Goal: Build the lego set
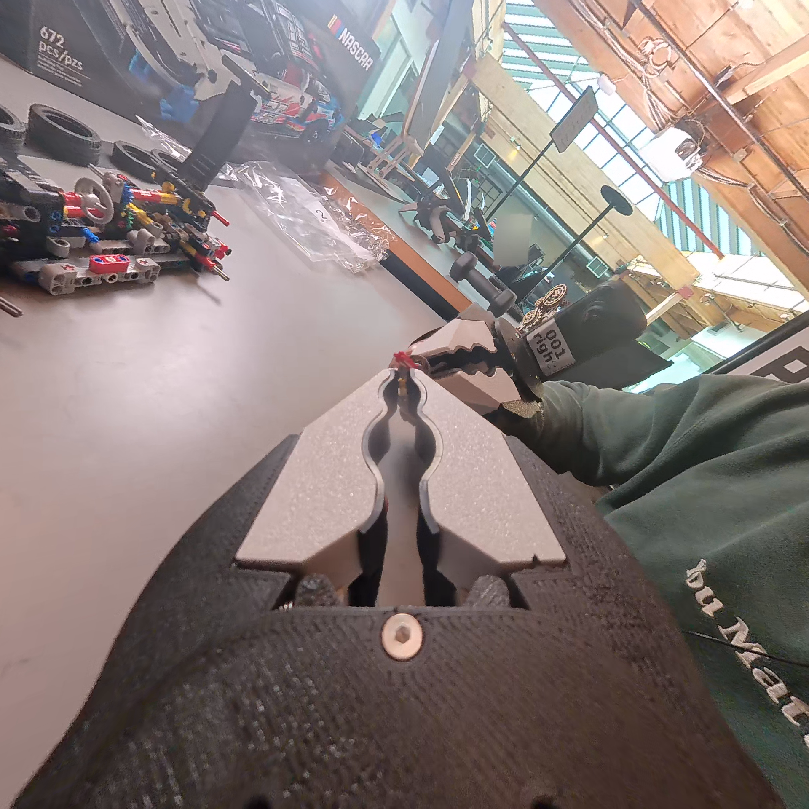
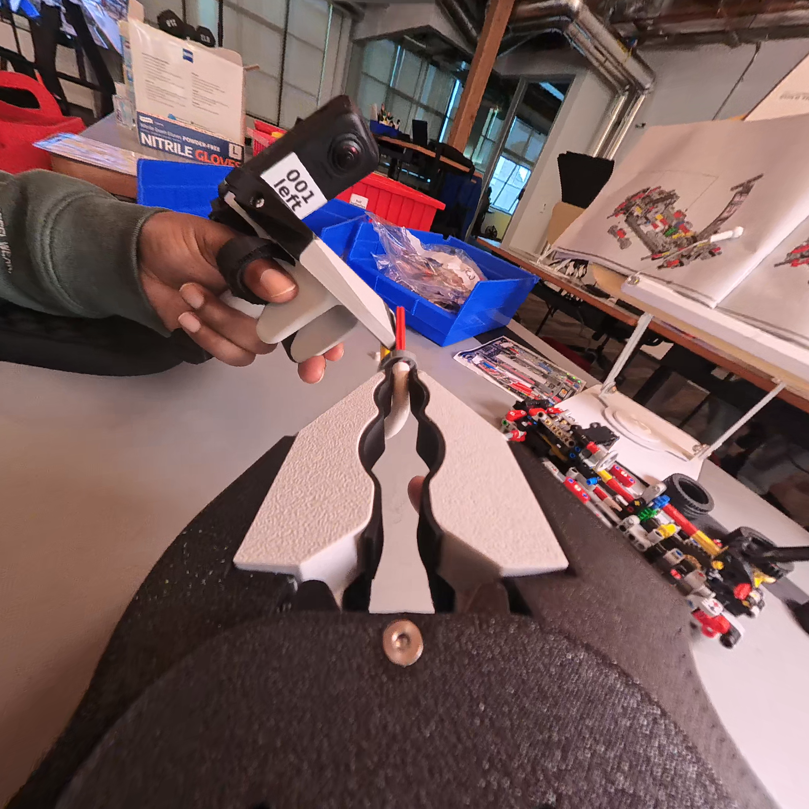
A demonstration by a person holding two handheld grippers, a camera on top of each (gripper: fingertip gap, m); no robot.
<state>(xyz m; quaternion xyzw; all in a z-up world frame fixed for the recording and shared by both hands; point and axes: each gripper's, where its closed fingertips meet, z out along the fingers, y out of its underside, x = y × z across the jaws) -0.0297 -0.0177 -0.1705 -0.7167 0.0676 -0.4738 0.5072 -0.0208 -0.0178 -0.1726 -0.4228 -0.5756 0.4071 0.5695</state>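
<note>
My left gripper (image 1: 400, 377) is shut on a thin red axle (image 1: 403, 360) that carries a small yellow piece, held above the grey table (image 1: 175, 416). The right wrist view shows this gripper (image 2: 391, 335) clamping the upright red axle (image 2: 399, 326). My right gripper (image 2: 399, 372) is shut on a curved white piece (image 2: 397, 407) with a grey ring (image 2: 400, 355) at its far end. The axle's lower end meets that ring. The left wrist view shows the right gripper (image 1: 427, 365) coming in from the right, tip to tip with the left one.
A partly built brick car (image 1: 109, 236) lies at the left, also in the right wrist view (image 2: 634, 503). Loose tyres (image 1: 61, 129), a black box (image 1: 175, 52) and clear bags (image 1: 315, 219) lie beyond. A blue bin (image 2: 437, 297), sticker sheet (image 2: 521, 372) and propped instruction booklet (image 2: 700, 210) are nearby. Both grippers' tips are close together, under 4 cm apart.
</note>
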